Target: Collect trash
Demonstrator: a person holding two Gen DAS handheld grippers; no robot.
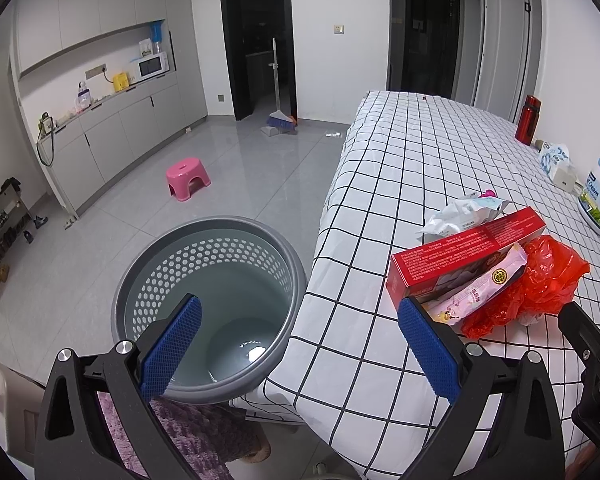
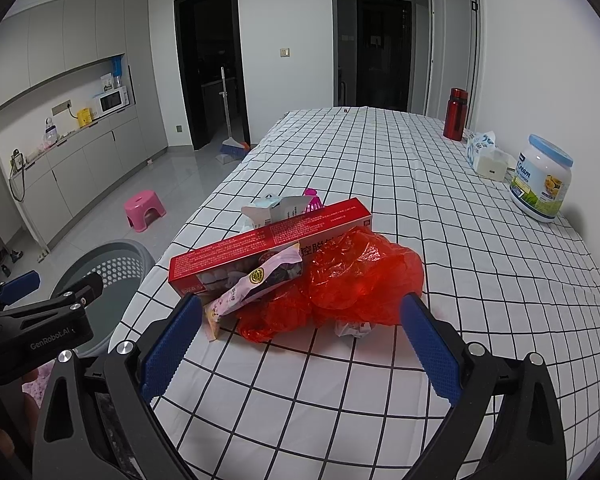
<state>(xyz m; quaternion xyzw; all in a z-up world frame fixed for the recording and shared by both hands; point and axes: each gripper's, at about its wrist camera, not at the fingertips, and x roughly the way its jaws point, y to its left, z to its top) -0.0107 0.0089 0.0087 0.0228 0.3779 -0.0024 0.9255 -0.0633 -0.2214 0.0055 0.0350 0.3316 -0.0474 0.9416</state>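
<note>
Both grippers, left (image 1: 300, 344) and right (image 2: 300, 340), hang with jaws spread and empty. The trash pile, bag (image 2: 356, 276), box (image 2: 268, 240) and wrapper (image 2: 252, 288), lies near the bench (image 2: 380, 380) edge, beside the empty bin (image 1: 212, 304). Best take the wrapper on top first, pinching low and squarely.

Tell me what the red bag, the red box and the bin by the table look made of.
Red bag: thin plastic film, crinkled, glossy and see-through.
Red box: printed cardboard by the look, with sharp folded edges and a slight sheen.
Bin: probably moulded grey plastic, smooth rim, wall pierced with regular holes.
</note>
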